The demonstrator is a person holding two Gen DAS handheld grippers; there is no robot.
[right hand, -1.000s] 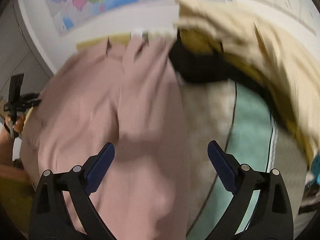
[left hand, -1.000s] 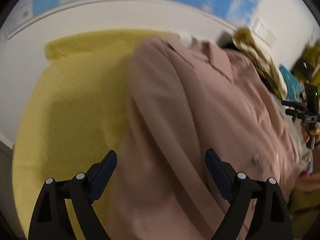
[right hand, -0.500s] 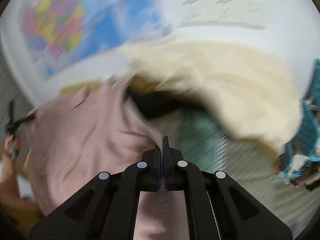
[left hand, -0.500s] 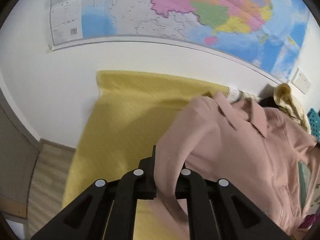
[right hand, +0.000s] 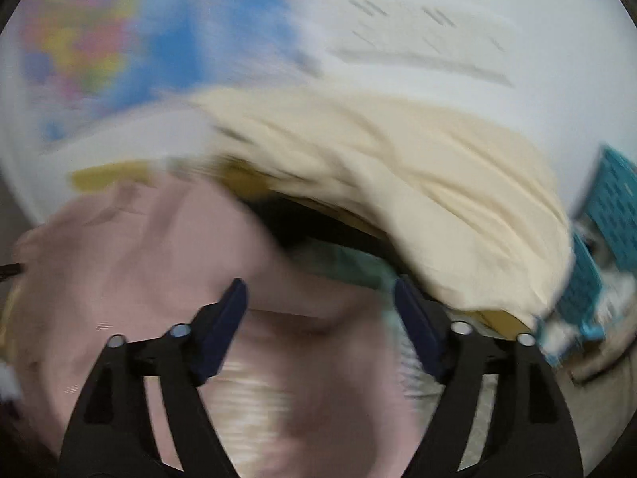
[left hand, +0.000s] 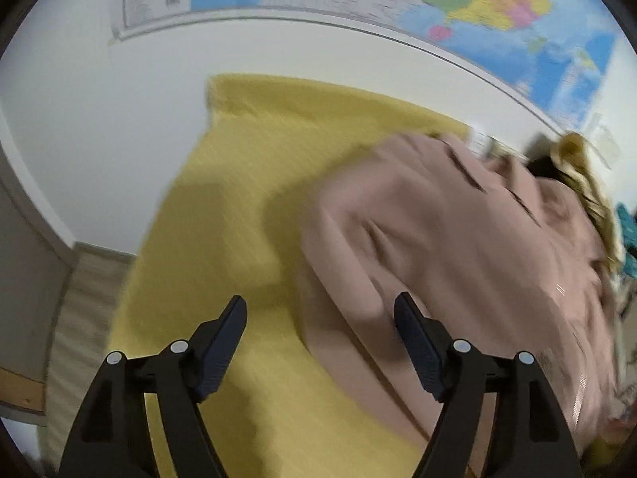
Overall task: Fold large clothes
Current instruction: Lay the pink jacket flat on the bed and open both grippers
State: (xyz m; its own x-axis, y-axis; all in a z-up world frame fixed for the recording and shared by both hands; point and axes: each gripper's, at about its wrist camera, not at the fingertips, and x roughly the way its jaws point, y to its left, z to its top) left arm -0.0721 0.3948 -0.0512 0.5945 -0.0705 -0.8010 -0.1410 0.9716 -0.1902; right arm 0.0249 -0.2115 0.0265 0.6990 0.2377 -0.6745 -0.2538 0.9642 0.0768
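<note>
A dusty pink collared jacket lies on a yellow cloth, collar toward the wall, its left sleeve folded in over the body. My left gripper hovers above the jacket's lower left edge, its jaws opening with nothing pressed between the pads. In the blurred right wrist view the same pink jacket fills the lower left. My right gripper hangs over its right side, jaws opening, fabric below them but not pinched.
A heap of cream and mustard clothes with a black garment under it lies right of the jacket. A teal crate stands at the far right. A world map hangs on the white wall behind. Striped flooring shows at the left.
Both grippers stood open a second ago, pinched shut on the pink fabric half a second ago, and have now let go and spread apart. The left sleeve now lies folded inward.
</note>
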